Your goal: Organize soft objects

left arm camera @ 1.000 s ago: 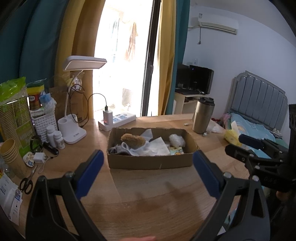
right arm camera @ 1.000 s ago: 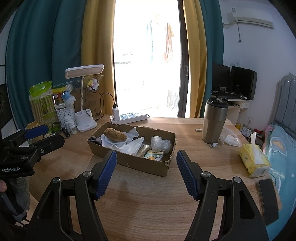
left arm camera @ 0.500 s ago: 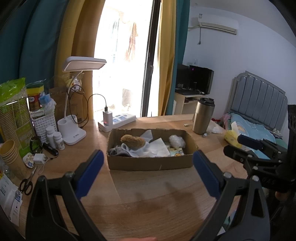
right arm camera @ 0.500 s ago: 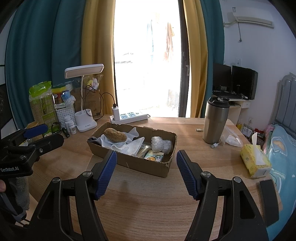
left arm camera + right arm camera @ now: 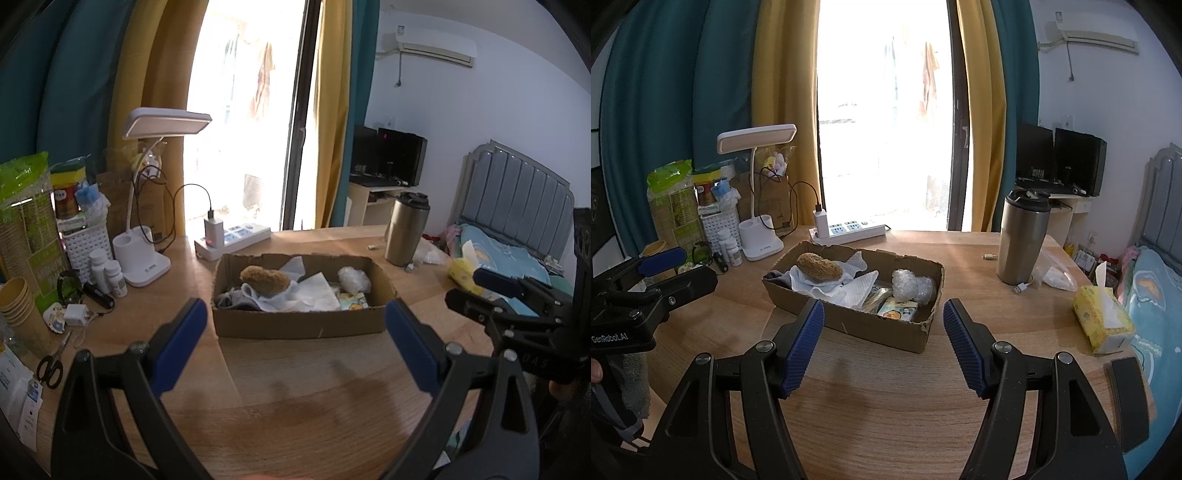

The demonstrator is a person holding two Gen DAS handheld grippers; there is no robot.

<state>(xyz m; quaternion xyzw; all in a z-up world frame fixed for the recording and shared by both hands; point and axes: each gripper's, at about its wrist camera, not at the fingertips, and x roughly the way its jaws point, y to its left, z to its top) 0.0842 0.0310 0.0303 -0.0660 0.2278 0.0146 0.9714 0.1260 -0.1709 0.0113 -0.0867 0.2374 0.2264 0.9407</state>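
A shallow cardboard box (image 5: 303, 326) (image 5: 886, 328) sits mid-table. Inside lie a brown fuzzy sponge (image 5: 265, 280) (image 5: 819, 268), white tissue paper (image 5: 314, 293) (image 5: 846, 288), a grey cloth (image 5: 232, 297), a bubble-wrap wad (image 5: 354, 277) (image 5: 911, 285) and a small printed packet (image 5: 897, 309). My left gripper (image 5: 293, 317) is open and empty, hovering just in front of the box. My right gripper (image 5: 882, 321) is open and empty too, near the box's front corner. Each gripper shows at the edge of the other's view.
A steel tumbler (image 5: 1021, 236), a yellow tissue pack (image 5: 1102, 323) and a plastic bag stand right of the box. A desk lamp (image 5: 147, 254), power strip (image 5: 232, 238), white basket, bottles, paper cups and scissors (image 5: 51, 363) crowd the left. A bed (image 5: 517, 221) lies beyond the table's right edge.
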